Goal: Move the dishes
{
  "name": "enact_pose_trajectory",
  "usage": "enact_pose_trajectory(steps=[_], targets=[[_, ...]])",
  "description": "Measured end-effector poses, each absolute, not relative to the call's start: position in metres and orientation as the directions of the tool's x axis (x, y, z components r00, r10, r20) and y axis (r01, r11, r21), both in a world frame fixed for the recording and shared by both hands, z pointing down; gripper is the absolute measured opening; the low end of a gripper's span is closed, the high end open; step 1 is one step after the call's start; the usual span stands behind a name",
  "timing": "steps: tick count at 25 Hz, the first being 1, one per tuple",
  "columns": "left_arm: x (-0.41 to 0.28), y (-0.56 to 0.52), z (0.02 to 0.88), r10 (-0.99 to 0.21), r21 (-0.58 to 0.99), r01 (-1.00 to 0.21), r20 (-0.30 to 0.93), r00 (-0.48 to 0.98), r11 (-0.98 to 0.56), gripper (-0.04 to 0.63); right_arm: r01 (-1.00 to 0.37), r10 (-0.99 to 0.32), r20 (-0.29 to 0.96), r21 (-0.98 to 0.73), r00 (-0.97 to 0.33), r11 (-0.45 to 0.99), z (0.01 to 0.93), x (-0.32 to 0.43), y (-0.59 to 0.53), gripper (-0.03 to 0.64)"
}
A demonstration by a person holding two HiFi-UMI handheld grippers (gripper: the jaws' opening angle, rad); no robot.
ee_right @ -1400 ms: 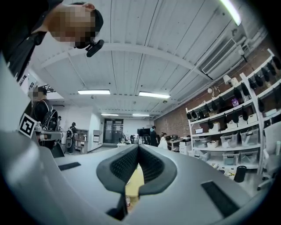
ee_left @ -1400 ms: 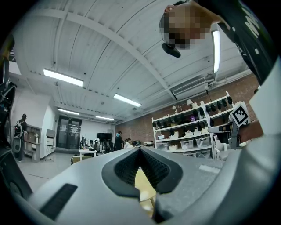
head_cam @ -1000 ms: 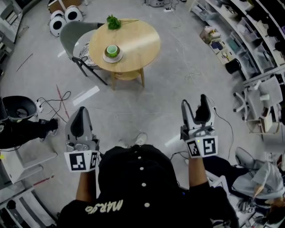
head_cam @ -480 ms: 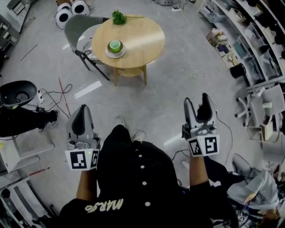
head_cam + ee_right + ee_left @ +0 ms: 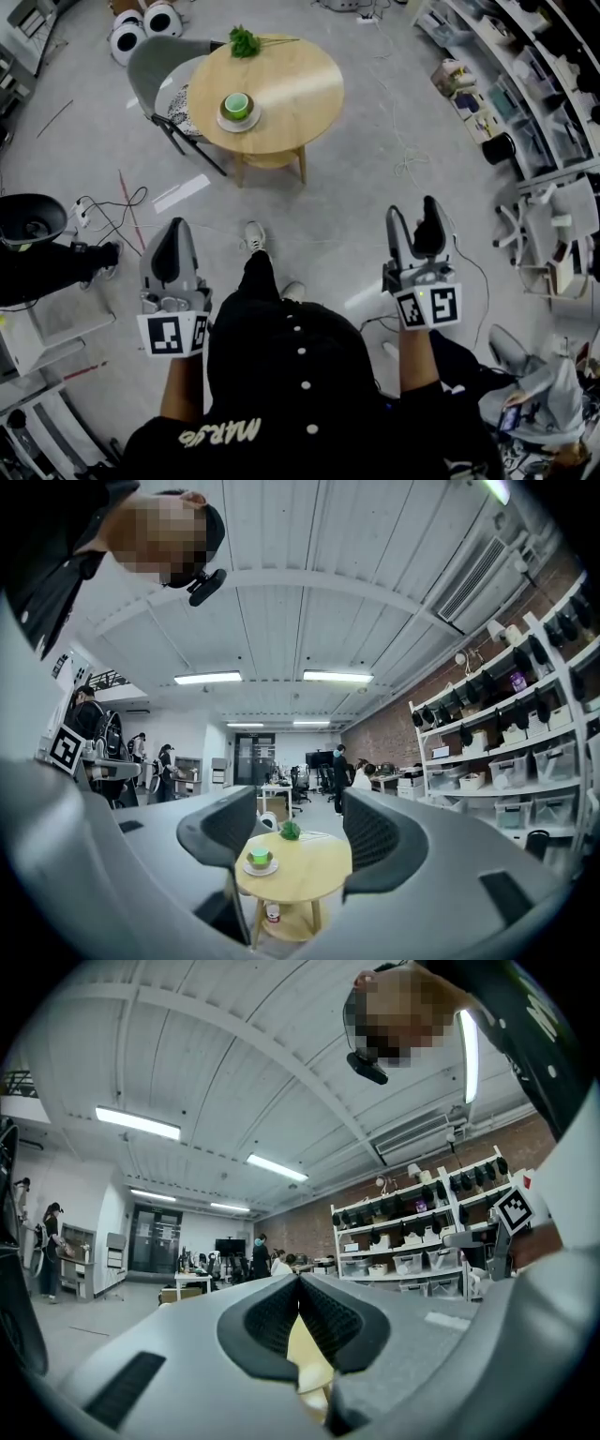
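A green cup stands on a white saucer on a round wooden table across the floor, far ahead of both grippers. In the right gripper view, cup and saucer show small on the table, framed by the jaws. My left gripper is held level at the left, shut with nothing in it; its pads meet. At the right my right gripper is open and empty; its jaws have just been closing a little.
A green sprig lies at the table's far edge. A grey chair stands at the table's left, with white round devices behind it. Shelving lines the right side. Cables and black equipment lie on the floor at the left.
The person has stepped toward the table, one foot now showing ahead of the body. Both grippers keep their places in the view.
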State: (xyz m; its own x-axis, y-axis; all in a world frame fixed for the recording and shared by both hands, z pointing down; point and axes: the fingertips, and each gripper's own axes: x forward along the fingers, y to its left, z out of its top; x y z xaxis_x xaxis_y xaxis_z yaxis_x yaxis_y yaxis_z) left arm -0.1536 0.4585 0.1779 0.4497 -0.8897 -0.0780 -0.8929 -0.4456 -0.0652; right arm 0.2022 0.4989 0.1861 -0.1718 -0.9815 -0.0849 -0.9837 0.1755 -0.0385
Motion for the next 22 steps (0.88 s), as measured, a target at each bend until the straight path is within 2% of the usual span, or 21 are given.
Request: enact_pose_trajectory(steps=[11,22], targets=[[-0.154,0.353,0.178,-0.891,-0.047,-0.895,-0.088,0.445,-0.443,0.003,-0.989,-0.987,-0.075,-0.018,-0.142,0.144,0.179,0.211,0.397,0.267],[-0.178,0.226,0.158,-0.891,-0.048,-0.898,-0.114,0.439,-0.437,0.003,-0.989,-0.984,-0.106,-0.006,-0.145,0.146,0.153,0.185,0.264,0.264]])
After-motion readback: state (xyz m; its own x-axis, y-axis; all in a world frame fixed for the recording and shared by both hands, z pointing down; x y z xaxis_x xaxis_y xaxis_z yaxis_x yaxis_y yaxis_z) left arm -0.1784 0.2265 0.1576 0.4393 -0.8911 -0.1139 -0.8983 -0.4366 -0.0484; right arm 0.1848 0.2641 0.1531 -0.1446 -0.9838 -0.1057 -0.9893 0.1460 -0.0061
